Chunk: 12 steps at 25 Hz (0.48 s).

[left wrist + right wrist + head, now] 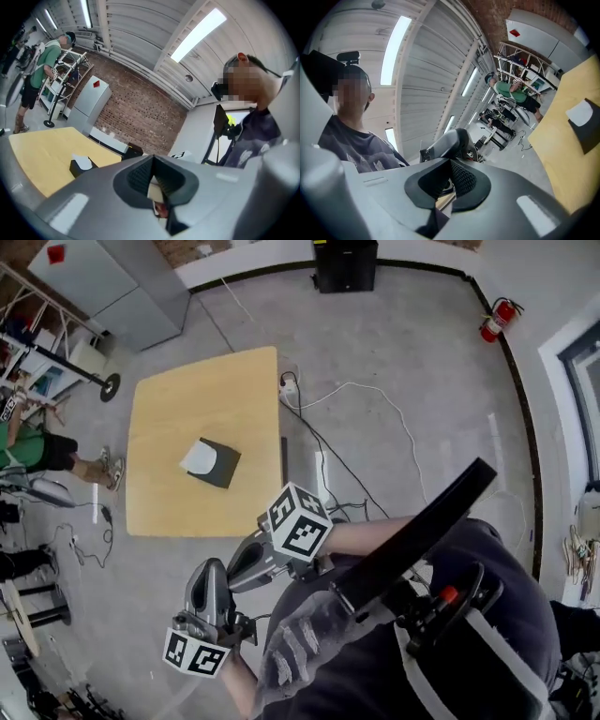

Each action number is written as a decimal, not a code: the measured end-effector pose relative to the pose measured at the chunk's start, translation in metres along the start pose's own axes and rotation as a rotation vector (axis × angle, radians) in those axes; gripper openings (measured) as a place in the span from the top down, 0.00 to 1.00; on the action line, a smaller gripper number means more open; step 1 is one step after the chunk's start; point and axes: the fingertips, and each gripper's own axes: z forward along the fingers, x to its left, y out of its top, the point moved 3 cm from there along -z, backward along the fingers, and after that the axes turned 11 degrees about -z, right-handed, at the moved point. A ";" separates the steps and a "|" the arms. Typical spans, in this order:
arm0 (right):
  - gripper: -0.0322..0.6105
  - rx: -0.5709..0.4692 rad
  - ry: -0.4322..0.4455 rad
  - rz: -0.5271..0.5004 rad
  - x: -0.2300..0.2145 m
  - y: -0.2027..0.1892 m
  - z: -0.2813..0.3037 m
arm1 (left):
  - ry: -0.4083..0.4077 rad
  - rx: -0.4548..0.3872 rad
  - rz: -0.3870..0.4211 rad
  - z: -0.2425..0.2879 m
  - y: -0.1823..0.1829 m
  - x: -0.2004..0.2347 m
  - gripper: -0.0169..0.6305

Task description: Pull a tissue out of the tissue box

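1. Nothing is done yet. The tissue box point(216, 465) sits near the middle of the desk point(178, 399), with the tissue point(198, 457) poking out of its top, unpulled.
2. You're standing back from the desk, with open floor point(375, 427) between you and its near edge. Both tools are held in close to your body, well apart from the box.
3. Left hand-held gripper point(212, 568): its own view shows the jaws closed together with nothing between them. That view has the box low at the left, far across the desk.
4. Right hand-held gripper point(236, 576): the jaws look closed pad to pad and hold nothing. It's aimed across at the left one rather than at the desk, and the box only shows at the far right edge of its view.
5. Left to do, as I read it:
   - close the gap to the desk
   - open one set of jaws
   - line them up over the raised tissue
   - pinch it
   - draw it up and clear of the slot
6. The box looks light and nothing pins it down. Expect it to lift with the tissue unless your other hand-held gripper holds it down.
7. Progress is effectively zero. This is the approach phase, before any contact.
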 end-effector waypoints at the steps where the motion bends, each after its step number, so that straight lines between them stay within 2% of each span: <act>1: 0.95 -0.008 -0.012 -0.010 0.001 0.003 -0.005 | -0.006 0.013 0.006 0.008 0.002 -0.002 0.97; 4: 0.95 -0.041 -0.056 -0.029 0.009 0.010 -0.027 | -0.037 0.049 0.028 0.033 0.001 -0.017 0.97; 7: 0.95 -0.075 -0.101 -0.026 0.019 0.002 -0.050 | -0.056 0.077 0.060 0.048 -0.017 -0.035 0.97; 12: 0.95 -0.133 -0.151 0.056 0.015 -0.010 -0.103 | -0.021 0.123 0.118 0.085 -0.045 -0.046 0.97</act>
